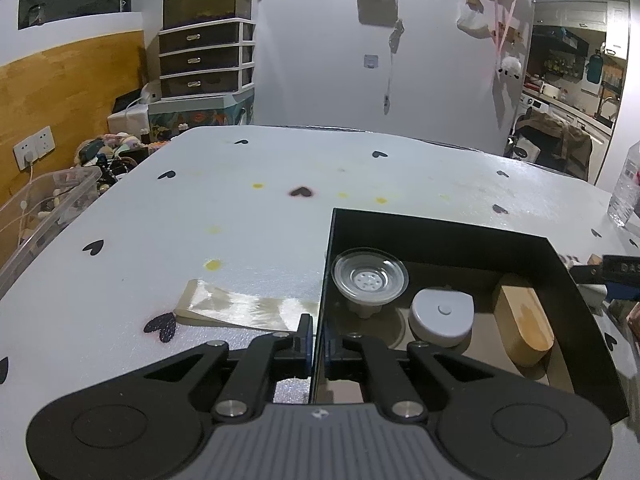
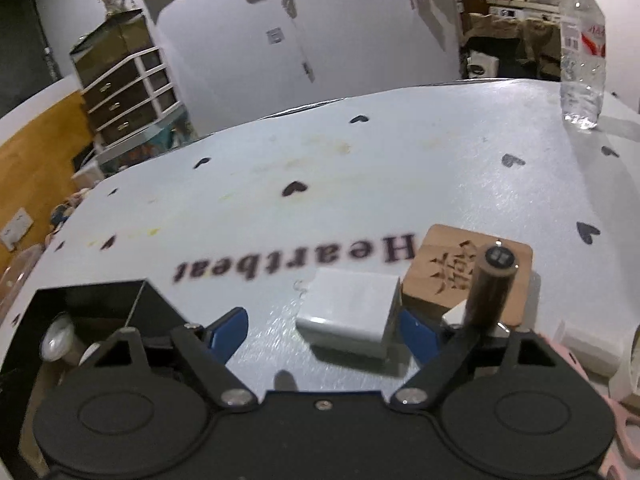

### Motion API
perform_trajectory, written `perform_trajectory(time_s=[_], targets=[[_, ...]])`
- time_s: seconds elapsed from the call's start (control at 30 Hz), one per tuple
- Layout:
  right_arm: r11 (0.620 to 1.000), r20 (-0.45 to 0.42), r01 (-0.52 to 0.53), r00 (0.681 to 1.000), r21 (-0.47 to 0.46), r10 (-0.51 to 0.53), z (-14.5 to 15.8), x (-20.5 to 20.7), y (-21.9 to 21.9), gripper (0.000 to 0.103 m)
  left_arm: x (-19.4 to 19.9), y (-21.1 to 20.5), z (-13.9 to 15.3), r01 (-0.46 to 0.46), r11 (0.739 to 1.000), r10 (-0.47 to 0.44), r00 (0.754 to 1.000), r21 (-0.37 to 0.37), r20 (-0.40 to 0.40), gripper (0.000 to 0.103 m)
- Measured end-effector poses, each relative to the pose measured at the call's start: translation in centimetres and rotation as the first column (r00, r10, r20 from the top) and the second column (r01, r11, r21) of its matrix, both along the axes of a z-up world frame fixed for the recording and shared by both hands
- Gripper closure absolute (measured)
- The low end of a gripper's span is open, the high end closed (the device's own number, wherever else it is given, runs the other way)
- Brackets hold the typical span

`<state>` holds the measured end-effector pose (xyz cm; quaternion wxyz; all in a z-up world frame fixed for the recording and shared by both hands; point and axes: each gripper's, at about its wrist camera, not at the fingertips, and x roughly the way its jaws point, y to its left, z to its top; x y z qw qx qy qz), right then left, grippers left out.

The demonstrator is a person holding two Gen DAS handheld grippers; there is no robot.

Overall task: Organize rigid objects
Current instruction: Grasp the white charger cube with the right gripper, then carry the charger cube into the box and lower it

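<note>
Two grippers work at the white heart-printed table [image 2: 440, 168]: the left gripper [image 1: 319, 346] pinches the near-left wall of the black open box [image 1: 440, 226], while the right gripper [image 2: 324, 330] straddles, wide open, a white rectangular charger block [image 2: 348, 314] beside a carved wooden coaster [image 2: 440, 256].

Left gripper [image 1: 318, 346]: fingers drawn together, pads clamped on the thin upright wall of the black box [image 1: 448, 224], one finger outside the wall and one inside; body pitched downward toward the worktop [image 1: 248, 200]. Right gripper [image 2: 324, 330]: fingers spread wide, blue pads standing either side of a white block [image 2: 348, 312], the right pad close against its side though contact cannot be confirmed from this blurred view, the left pad clearly apart; body likewise angled downward.
</note>
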<state>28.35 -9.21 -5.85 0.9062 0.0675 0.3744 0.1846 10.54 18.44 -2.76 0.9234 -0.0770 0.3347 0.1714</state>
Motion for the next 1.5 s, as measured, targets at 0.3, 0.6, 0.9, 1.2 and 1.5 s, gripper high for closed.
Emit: perform_trajectory(time_s=[0.3,0.6,0.9,1.2,1.5], targets=[[0.998,-0.016,0.05,0.999,-0.044,-0.05,-0.5,1.2,0.0,0.045,0.0,0.4,0.1,0.011,1.0,-0.011,1.0,-0.015,0.002,0.099],[0.998,0.012,-0.061,0.998,0.014,0.061,1.3,0.1,-0.5,0.049,0.1,0.5,-0.1,0.013,1.0,-0.013,1.0,-0.022,0.007,0.099],[0.967,0.105,-0.254,0.962,0.021,0.25,5.5,-2.4,0.5,0.05,0.0,0.6,0.0,0.02,0.999,-0.02,1.0,-0.028,0.015,0.099],[0.863,0.094,-0.491,0.871,0.119,0.483,8.2,-3.8,4.0,0.05,0.0,0.7,0.0,0.03,0.999,-0.029,0.999,-0.033,0.021,0.099],[0.629,-0.128,-0.776,0.629,-0.045,0.767,6.9,-6.1,11.9,0.05,-0.1,0.8,0.1,0.046,0.998,-0.045,0.998,-0.031,0.034,0.099]])
